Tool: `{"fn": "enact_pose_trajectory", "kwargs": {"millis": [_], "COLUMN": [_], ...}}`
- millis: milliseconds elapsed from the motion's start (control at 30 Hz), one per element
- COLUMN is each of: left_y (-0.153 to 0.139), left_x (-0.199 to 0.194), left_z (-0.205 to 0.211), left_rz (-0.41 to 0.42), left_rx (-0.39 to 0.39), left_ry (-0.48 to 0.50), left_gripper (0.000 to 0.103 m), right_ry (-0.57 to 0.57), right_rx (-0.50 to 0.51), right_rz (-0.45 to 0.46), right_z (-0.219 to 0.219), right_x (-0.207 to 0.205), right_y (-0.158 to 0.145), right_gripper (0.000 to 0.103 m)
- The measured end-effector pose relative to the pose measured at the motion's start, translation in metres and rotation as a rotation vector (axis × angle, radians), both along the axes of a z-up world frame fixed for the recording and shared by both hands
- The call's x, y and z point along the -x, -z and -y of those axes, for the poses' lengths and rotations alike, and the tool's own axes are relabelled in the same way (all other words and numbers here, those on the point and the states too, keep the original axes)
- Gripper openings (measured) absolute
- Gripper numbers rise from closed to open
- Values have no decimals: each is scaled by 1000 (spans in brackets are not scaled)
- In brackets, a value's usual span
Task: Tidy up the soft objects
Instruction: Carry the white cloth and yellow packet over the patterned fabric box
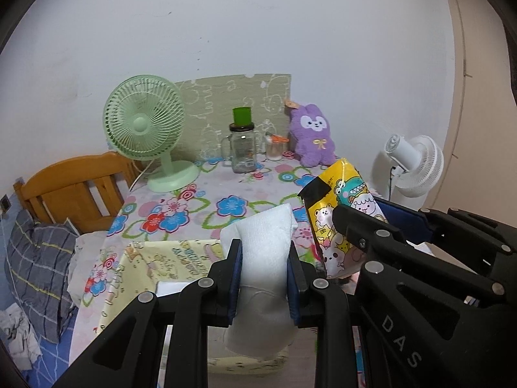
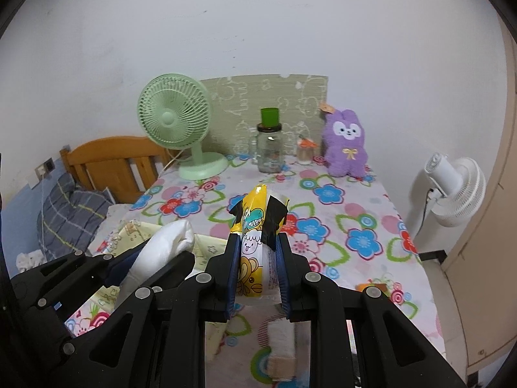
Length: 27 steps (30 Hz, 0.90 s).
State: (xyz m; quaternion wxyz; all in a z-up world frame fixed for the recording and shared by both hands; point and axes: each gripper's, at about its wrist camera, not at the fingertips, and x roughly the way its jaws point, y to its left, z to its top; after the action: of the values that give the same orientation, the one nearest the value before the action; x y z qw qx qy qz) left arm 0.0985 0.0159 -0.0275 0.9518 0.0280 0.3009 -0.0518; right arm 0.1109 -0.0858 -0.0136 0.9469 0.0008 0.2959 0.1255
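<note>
My left gripper is shut on a white soft pack and holds it above a pale yellow cartoon-print box at the table's near left. My right gripper is shut on a yellow cartoon tissue pack, held above the floral tablecloth. In the left wrist view the yellow pack and right gripper are just to the right. In the right wrist view the white pack and left gripper are to the left. A purple plush bunny sits at the far right of the table.
A green desk fan, a glass jar with a green cup on it and a small jar stand at the back by a patterned board. A white floor fan stands right of the table. A wooden bed headboard lies to the left.
</note>
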Motion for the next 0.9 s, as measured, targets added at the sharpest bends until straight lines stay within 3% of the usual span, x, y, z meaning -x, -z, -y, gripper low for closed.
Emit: {"fn": "enact_pose_trajectory", "kwargs": {"millis": [900], "left_y": [52], "left_x": [-42], "left_z": [-73], "left_rz": [-125], "left_rx": [-35], "left_ry": [-116], "left_gripper": [23], "right_ry": [-171], "right_rx": [26], "right_rz": [-125], "right_z": [-84], "right_x": [-43], "right_y": [43], "right_gripper": [24]}}
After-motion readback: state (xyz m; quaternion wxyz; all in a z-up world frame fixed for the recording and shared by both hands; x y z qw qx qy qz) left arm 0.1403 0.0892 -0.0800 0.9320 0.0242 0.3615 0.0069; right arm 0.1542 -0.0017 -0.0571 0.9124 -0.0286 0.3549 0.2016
